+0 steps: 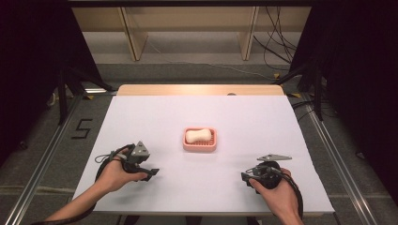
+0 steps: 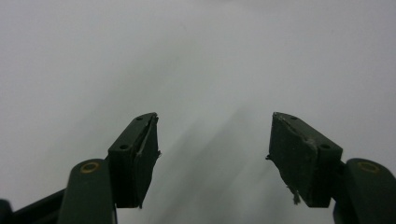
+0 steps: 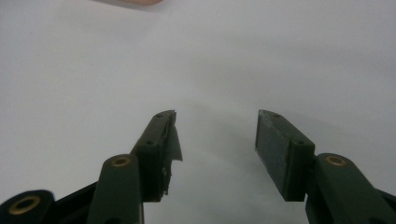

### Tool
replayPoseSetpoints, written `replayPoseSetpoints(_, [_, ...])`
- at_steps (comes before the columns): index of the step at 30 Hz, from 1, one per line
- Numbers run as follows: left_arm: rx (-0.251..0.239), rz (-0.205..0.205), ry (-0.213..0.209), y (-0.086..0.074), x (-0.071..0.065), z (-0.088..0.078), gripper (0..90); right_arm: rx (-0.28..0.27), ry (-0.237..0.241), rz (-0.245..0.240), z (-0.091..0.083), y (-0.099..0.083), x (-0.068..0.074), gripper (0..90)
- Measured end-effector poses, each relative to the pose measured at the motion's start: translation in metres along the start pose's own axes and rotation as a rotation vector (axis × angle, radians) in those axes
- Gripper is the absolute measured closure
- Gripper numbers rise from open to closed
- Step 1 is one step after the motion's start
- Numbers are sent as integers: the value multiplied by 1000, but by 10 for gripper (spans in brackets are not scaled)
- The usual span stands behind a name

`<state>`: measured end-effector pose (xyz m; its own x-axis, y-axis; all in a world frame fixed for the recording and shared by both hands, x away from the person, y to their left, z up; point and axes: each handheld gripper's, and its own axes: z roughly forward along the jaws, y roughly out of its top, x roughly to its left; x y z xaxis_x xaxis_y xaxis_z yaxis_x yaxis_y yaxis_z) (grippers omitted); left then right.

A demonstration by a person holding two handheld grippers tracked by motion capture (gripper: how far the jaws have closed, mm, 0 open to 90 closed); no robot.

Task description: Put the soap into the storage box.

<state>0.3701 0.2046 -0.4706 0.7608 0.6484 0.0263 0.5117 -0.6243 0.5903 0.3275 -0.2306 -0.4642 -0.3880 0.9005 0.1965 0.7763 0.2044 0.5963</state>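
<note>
High view: two grippers sit nearest, left gripper (image 1: 151, 172) and right gripper (image 1: 246, 177), both with jaws apart and nothing between them. Farther back, mid-table (image 1: 141, 117), one pink soap dish (image 1: 200, 146) holds one pale soap bar (image 1: 197, 135), its long axis running left-right.

I see the table (image 1: 155, 117) from above its near edge; both gripper cameras sit close over that white top
</note>
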Motion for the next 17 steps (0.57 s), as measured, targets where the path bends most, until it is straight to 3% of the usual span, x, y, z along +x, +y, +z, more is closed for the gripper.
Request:
replayPoseSetpoints(2, [-11,-24,10,-11,0,-1,331,-2,-7,0,1,0,1,484])
replayPoseSetpoints(3, [-29,-51,15,-20,-1,-1,331,0,-28,-27,2,0,-1,484])
replayPoseSetpoints(5, [-24,-55,24,-24,1,-2,332,-2,-28,-30,2,0,-1,484])
replayPoseSetpoints(6, [-65,-86,45,-30,0,-3,334,-3,-22,-40,3,1,-1,484])
replayPoseSetpoints(13, [-97,-87,77,-38,2,-10,341,-5,-2,-37,4,5,3,483])
replayPoseSetpoints(14, [-108,-108,80,-38,3,-11,341,-17,13,-32,5,5,3,483])
replayPoseSetpoints(15, [-105,-89,78,-38,4,-13,343,-5,5,-33,5,6,3,482])
replayPoseSetpoints(17, [-106,-104,74,-38,5,-16,345,-6,-11,-21,5,7,5,481])
